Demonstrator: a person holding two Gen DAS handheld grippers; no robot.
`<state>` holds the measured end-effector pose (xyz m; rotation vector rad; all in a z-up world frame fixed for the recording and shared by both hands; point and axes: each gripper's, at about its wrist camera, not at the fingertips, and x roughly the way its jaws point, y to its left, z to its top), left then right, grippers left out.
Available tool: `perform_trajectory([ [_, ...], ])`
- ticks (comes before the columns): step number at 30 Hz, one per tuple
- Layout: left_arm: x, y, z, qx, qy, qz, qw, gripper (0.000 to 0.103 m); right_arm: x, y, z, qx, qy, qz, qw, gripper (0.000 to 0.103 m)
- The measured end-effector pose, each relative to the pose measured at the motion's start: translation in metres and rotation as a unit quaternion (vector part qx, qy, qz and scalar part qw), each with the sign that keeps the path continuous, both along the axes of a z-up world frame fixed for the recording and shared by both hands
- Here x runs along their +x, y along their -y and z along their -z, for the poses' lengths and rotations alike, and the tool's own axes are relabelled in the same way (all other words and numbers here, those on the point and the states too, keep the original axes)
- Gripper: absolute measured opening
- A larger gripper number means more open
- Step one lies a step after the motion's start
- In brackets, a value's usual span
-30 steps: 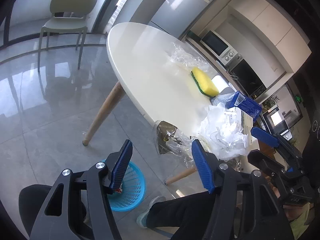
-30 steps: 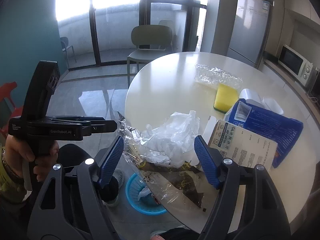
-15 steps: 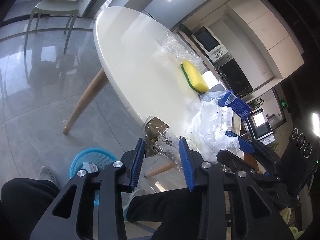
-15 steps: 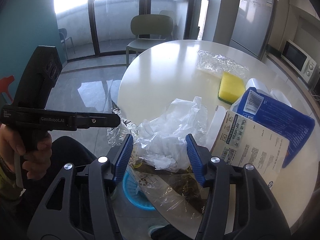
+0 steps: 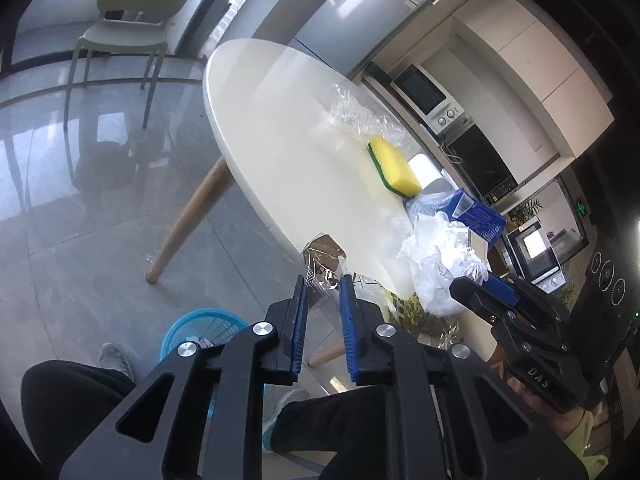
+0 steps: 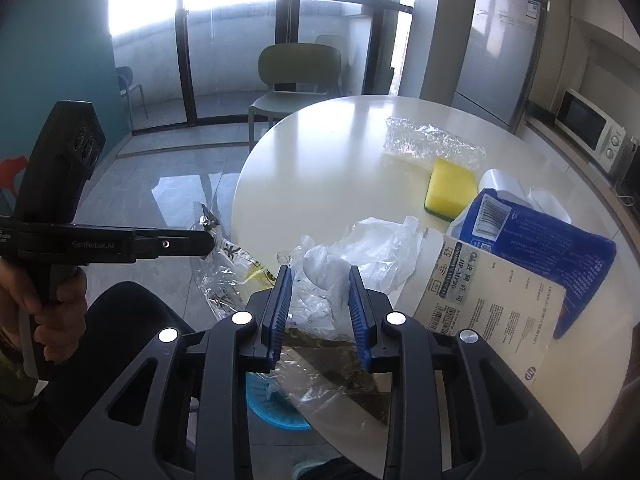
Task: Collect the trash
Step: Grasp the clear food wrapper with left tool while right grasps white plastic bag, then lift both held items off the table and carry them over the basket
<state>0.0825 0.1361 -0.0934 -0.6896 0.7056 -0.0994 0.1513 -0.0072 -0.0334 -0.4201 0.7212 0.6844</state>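
A crinkled clear wrapper (image 5: 324, 250) with brown and silver print hangs over the near edge of the round white table (image 5: 280, 120). My left gripper (image 5: 323, 278) is closing on the wrapper's crumpled corner, which fills the gap between its blue pads. In the right wrist view the left gripper (image 6: 208, 242) holds that corner of the wrapper (image 6: 224, 280) off the table's side. My right gripper (image 6: 319, 270) is also closing, its pads pressing a crumpled white plastic bag (image 6: 376, 248) on the table edge. A blue trash basket (image 5: 196, 328) stands on the floor below.
A yellow sponge (image 6: 450, 186), clear film (image 6: 428, 140), a blue pack (image 6: 540, 236) and a printed card box (image 6: 492, 292) lie further back on the table. A green chair (image 6: 298, 68) stands beyond it. A person's dark-trousered legs (image 5: 332, 420) are beside the basket.
Both grippers' jaws narrowed from wide apart to nearly together, the left around the wrapper's corner and the right around the white plastic bag. Neither hand shifted much.
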Motion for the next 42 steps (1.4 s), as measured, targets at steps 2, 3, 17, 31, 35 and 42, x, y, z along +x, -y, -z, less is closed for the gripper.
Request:
perform_trajectory([
  [2, -0.002, -0.002, -0.009, 0.009, 0.011, -0.007, 0.9999, 0.013, -0.002, 0.001, -0.005, 0.006, 0.009, 0.0, 1.0, 0.024],
  [3, -0.002, -0.003, -0.015, 0.015, 0.016, -0.01, 0.9997, 0.013, -0.003, 0.001, -0.008, 0.009, 0.013, 0.0, 1.0, 0.023],
  [17, -0.008, 0.006, -0.072, 0.091, 0.065, -0.039, 0.993, 0.011, -0.011, 0.03, -0.042, 0.047, 0.041, 0.024, 0.998, 0.014],
  [31, -0.022, 0.019, -0.128, 0.132, 0.115, -0.045, 0.9836, 0.01, -0.025, 0.06, -0.065, 0.076, 0.047, 0.054, 0.995, 0.011],
  [35, -0.025, 0.022, -0.139, 0.138, 0.124, -0.046, 0.9816, 0.01, -0.031, 0.065, -0.068, 0.079, 0.048, 0.059, 0.994, 0.011],
  [42, -0.043, 0.03, -0.155, 0.158, 0.138, -0.049, 0.9765, 0.01, -0.046, 0.075, -0.076, 0.089, 0.049, 0.065, 0.993, 0.01],
])
